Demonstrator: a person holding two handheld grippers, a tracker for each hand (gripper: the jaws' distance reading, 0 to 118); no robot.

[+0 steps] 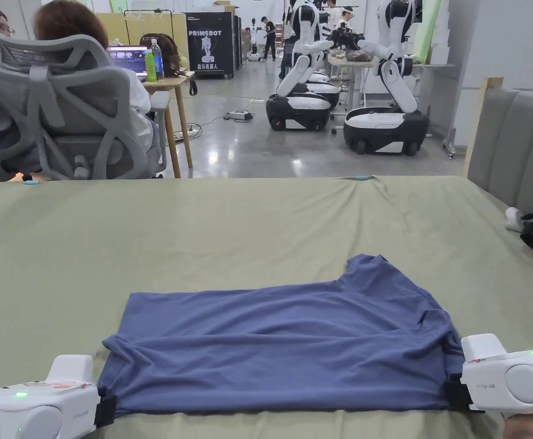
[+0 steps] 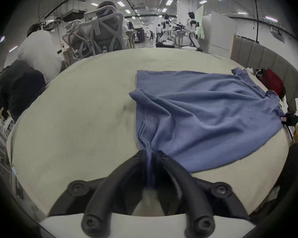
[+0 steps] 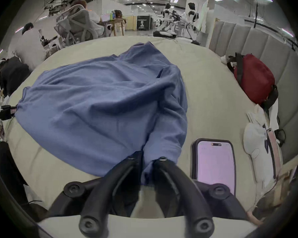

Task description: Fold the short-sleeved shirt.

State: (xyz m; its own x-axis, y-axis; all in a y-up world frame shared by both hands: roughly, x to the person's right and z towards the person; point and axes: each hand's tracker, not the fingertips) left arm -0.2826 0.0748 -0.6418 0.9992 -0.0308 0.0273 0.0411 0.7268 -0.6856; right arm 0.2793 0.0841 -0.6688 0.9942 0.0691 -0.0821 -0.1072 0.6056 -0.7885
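**Shirt clamped at both near corners**

Head view: blue shirt point(image 1: 282, 343) lies on the green sheet point(image 1: 202, 228), left gripper point(image 1: 104, 410) and right gripper point(image 1: 453, 395) at its near corners.

Left gripper view: jaws pinch bunched fabric.

Right gripper view: jaws clamp fabric; phone point(image 3: 215, 164) just beside.

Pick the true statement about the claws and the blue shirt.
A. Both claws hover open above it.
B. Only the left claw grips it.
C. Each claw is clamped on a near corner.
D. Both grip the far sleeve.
C: the left claw and right claw each pinch bunched fabric of the blue shirt at its near edge.
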